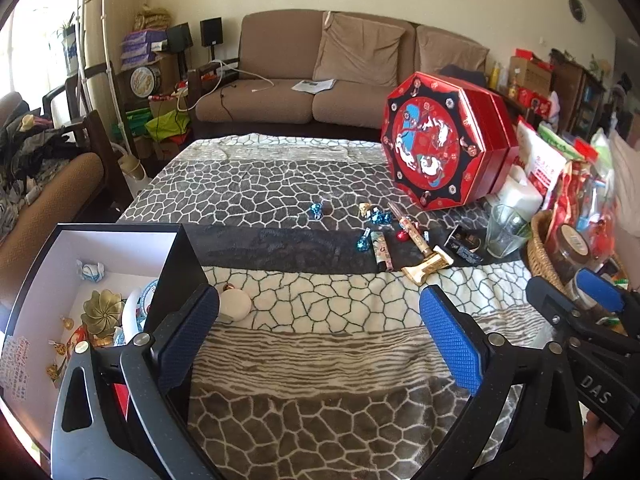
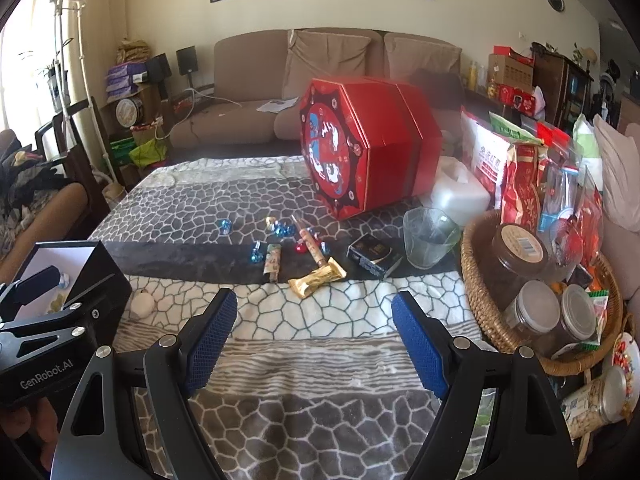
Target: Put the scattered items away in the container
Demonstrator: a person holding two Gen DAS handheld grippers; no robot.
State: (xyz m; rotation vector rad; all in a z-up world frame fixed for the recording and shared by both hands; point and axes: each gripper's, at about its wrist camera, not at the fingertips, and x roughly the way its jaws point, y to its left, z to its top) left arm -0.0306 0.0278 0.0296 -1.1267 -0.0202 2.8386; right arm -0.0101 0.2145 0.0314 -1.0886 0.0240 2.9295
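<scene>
Both pairs of tongs stand spread wide with nothing between their blue pads: the left gripper [image 1: 318, 334] hangs over the near, striped part of the patterned blanket [image 1: 320, 360] that covers the table, and the right gripper [image 2: 312, 338] hangs beside it, nearer the right edge. Neither pad touches anything, which suits a pause between picks, jaws ready for the next item. Just beyond the left gripper's left pad sits the container, a black box with a white inside [image 1: 100, 252], at the near left corner of the table; it already holds a gold pleated wrapper [image 1: 102, 310] and several small sweets, so the tidying looks partly done. A pale round ball [image 1: 236, 304] lies on the blanket touching or just beside the box's outer wall, not yet inside. Farther out, along the dark band across the middle, the rest are strewn: blue foil sweets [image 2: 256, 254], a gold wrapped bar [image 2: 316, 280], a long patterned stick [image 2: 310, 246] and a small dark packet [image 2: 372, 256]. A glass cup [image 2: 430, 236] and a wicker basket [image 2: 476, 280] of jars crowd the right edge, and a red octagonal tin [image 2: 360, 148] leans at the far right, probably propped there to keep the middle free.
</scene>
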